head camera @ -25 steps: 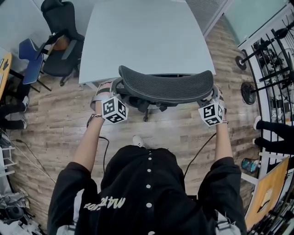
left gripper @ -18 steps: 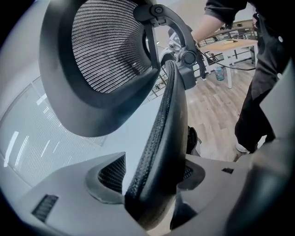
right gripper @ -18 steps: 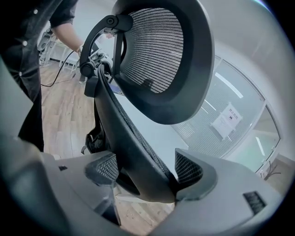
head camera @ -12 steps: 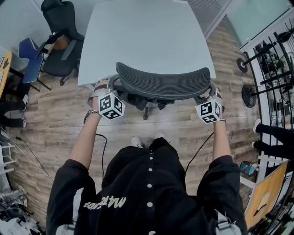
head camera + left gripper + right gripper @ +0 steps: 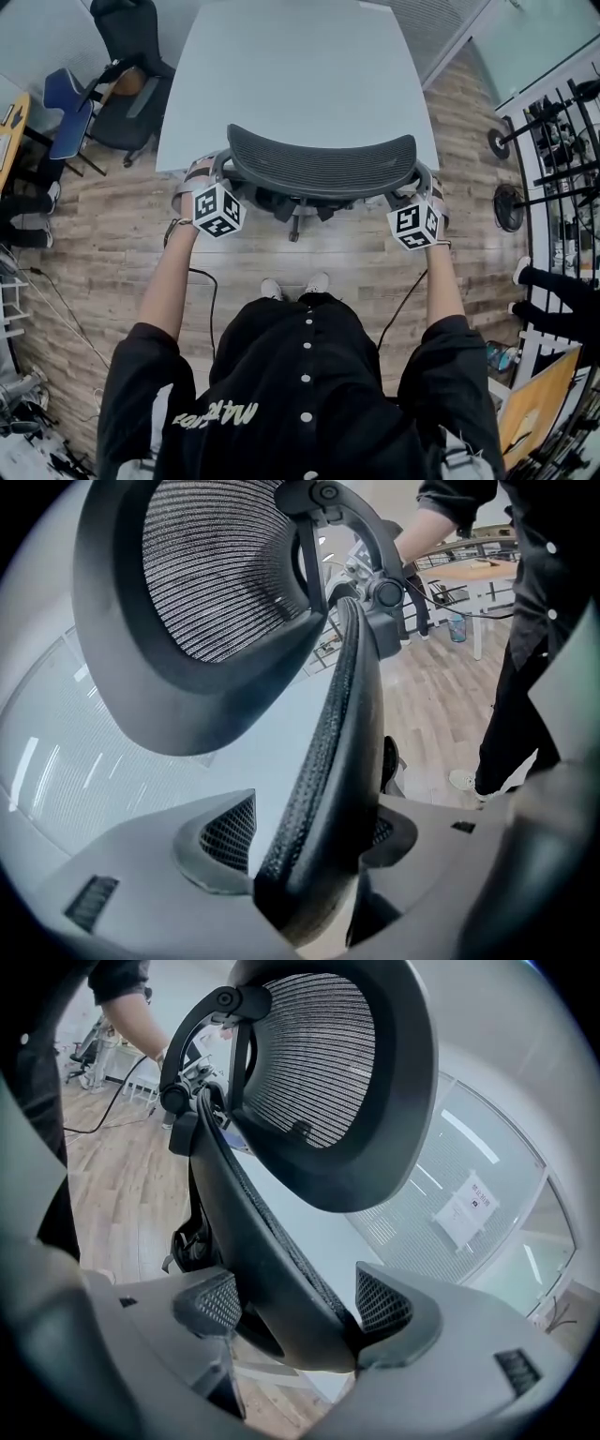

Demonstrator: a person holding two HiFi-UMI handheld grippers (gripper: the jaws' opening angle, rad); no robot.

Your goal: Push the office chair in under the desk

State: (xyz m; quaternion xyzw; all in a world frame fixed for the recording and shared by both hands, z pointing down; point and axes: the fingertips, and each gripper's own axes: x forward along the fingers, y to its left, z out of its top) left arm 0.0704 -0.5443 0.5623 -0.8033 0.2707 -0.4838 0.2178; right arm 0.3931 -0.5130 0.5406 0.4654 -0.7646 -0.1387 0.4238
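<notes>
The wooden floor (image 5: 112, 234) fills the room, and a pale grey counter (image 5: 300, 75) stands on it at the top of the head view. A person (image 5: 300, 394) in a black shirt stands in front of the near edge of the counter, with both arms stretched forward.

The chair (image 5: 323, 169) is between the person and the counter. Its mesh backrest (image 5: 319, 159) runs along the near edge and overlaps it a little. Part of the base shows on the floor just below the backrest.

A black chair (image 5: 131, 56) stands by the far left corner of the counter, and a blue chair (image 5: 70, 112) is just beside it on the left. The two are well apart from the chair at the near edge.

The left gripper (image 5: 309, 836) is clenched on the left side of the backrest; the dark frame sits between its jaws and fills the gap. The right gripper (image 5: 300, 1312) is clenched on the right side in the same way, with the frame pressed against its pads.

A thin cable (image 5: 211, 300) hangs beside the left arm.
</notes>
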